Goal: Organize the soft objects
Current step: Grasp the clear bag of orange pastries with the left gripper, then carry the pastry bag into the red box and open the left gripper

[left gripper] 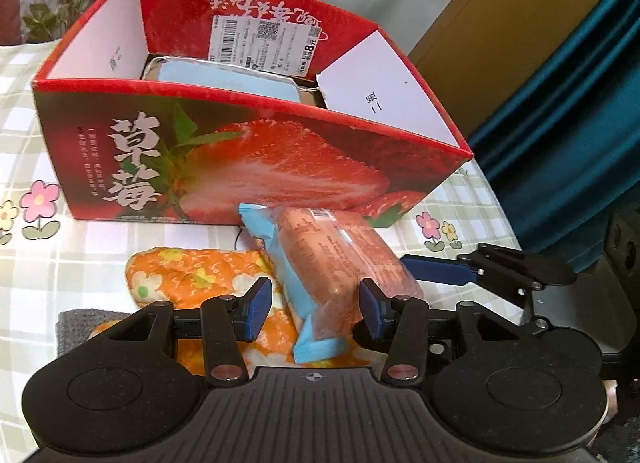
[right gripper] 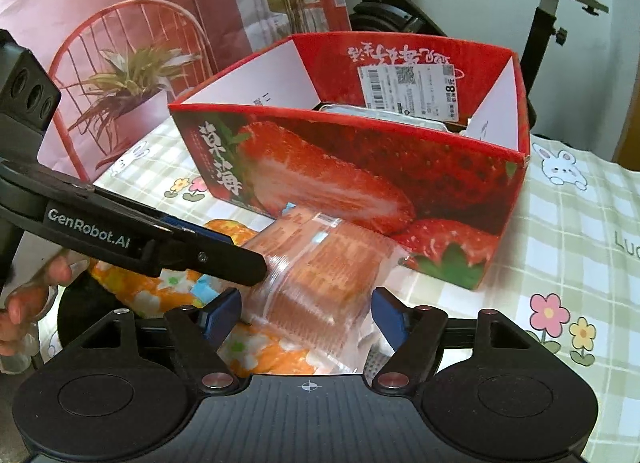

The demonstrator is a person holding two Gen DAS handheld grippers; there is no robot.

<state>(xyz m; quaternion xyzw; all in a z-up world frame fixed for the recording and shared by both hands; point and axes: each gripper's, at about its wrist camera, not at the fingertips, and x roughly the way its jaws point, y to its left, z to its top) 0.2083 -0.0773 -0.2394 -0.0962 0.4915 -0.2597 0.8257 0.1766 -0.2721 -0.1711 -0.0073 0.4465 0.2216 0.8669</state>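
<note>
2 grippers flank wrapped snack pack (left gripper: 336,263), which lies on orange floral pouch (left gripper: 192,275) on surface, near side of strawberry box (left gripper: 248,167). Left gripper (left gripper: 316,309) jaws spread; right gripper (right gripper: 306,319) jaws spread, pack between, not pinched. Step: grasp. Next: close, lift over near wall into box.

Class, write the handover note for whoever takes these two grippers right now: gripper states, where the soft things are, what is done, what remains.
Left gripper: open, straddling the near end of the wrapped snack pack.
Right gripper: open around the same pack's other side.
Pack lies on the orange floral pad, in front of the strawberry box.
Done: one blue-wrapped item already in the box.
Left: grip the pack, box it, then the pad.
</note>
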